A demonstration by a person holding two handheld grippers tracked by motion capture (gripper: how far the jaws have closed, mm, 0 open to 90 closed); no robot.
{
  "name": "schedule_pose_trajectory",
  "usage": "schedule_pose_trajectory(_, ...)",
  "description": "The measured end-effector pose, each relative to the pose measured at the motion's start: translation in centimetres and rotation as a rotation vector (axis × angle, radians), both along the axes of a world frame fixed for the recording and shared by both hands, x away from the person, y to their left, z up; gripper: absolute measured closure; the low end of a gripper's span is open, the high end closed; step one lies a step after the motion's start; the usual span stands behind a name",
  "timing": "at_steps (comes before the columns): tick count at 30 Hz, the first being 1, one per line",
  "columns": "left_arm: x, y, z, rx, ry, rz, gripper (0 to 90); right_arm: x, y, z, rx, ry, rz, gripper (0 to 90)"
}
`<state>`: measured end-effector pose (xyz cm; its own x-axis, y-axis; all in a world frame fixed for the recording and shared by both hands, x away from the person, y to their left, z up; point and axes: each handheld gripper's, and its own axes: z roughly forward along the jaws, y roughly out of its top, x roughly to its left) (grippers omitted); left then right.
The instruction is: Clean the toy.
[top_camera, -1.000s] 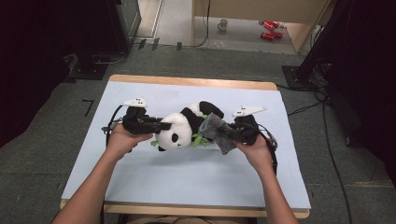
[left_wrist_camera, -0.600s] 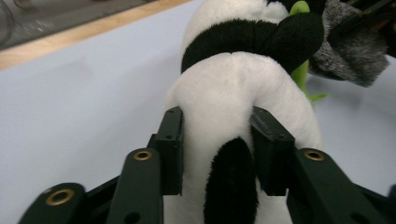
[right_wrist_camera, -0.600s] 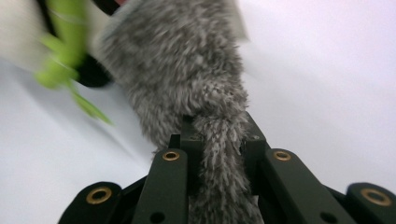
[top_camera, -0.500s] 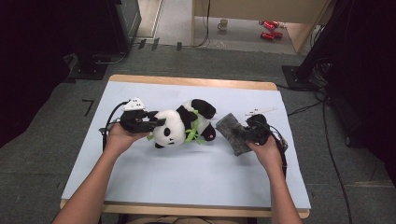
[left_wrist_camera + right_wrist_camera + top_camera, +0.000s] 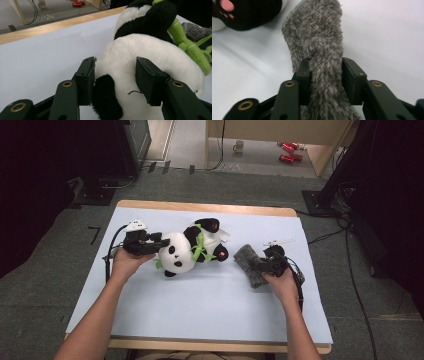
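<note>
A black and white panda plush (image 5: pixel 190 251) with a green bamboo sprig (image 5: pixel 200 247) lies on its side on the pale blue mat (image 5: pixel 200 310). My left gripper (image 5: pixel 162 243) is at the panda's head. In the left gripper view its jaws (image 5: pixel 115 75) have just been opening and now straddle the white head (image 5: pixel 150 47) and a black ear without squeezing. To the right lies a grey furry cloth (image 5: pixel 247 259). My right gripper (image 5: pixel 255 265) has also just been opening, and the cloth (image 5: pixel 317 30) still lies between its pads (image 5: pixel 325 72), its fur brushing both.
The mat covers a wooden table (image 5: pixel 200 207). A black paw with a pink sole (image 5: pixel 249 10) lies close to the cloth's far end. On the floor beyond the table stand a mug (image 5: pixel 239 145), red items (image 5: pixel 287 152) and a dark cabinet (image 5: pixel 100 150).
The hands have drawn apart. The right gripper carried the grey cloth off the panda to the right and down onto the mat. The panda shifted left with the left gripper. Both jaws opened.
</note>
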<state>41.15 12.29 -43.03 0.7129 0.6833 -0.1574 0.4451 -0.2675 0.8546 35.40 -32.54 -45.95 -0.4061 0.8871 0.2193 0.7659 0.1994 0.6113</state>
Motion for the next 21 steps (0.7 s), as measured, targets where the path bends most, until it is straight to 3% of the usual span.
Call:
schedule_pose_trajectory(9, 1.6, 1.2, -1.1, -0.068, 0.048, 0.040, 49.5, 0.4, 0.9, -1.6, -0.078, 0.013, -0.012, 48.0)
schedule_pose_trajectory(13, 2.0, 1.6, -1.1, -0.051, 0.029, 0.065, 48.8, 0.5, 0.4, -1.4, -0.054, 0.000, -0.013, 42.3)
schedule_pose_trajectory(17, 2.1, 2.3, -0.8, -0.054, 0.029, 0.056, 49.0, 0.3, -0.3, -0.7, 0.009, -0.016, -0.007, 45.7)
schedule_pose_trajectory(21, 1.7, 2.8, -0.2, -0.018, 0.015, 0.051, 48.8, 0.3, -0.3, -0.6, -0.005, -0.011, -0.013, 44.8)
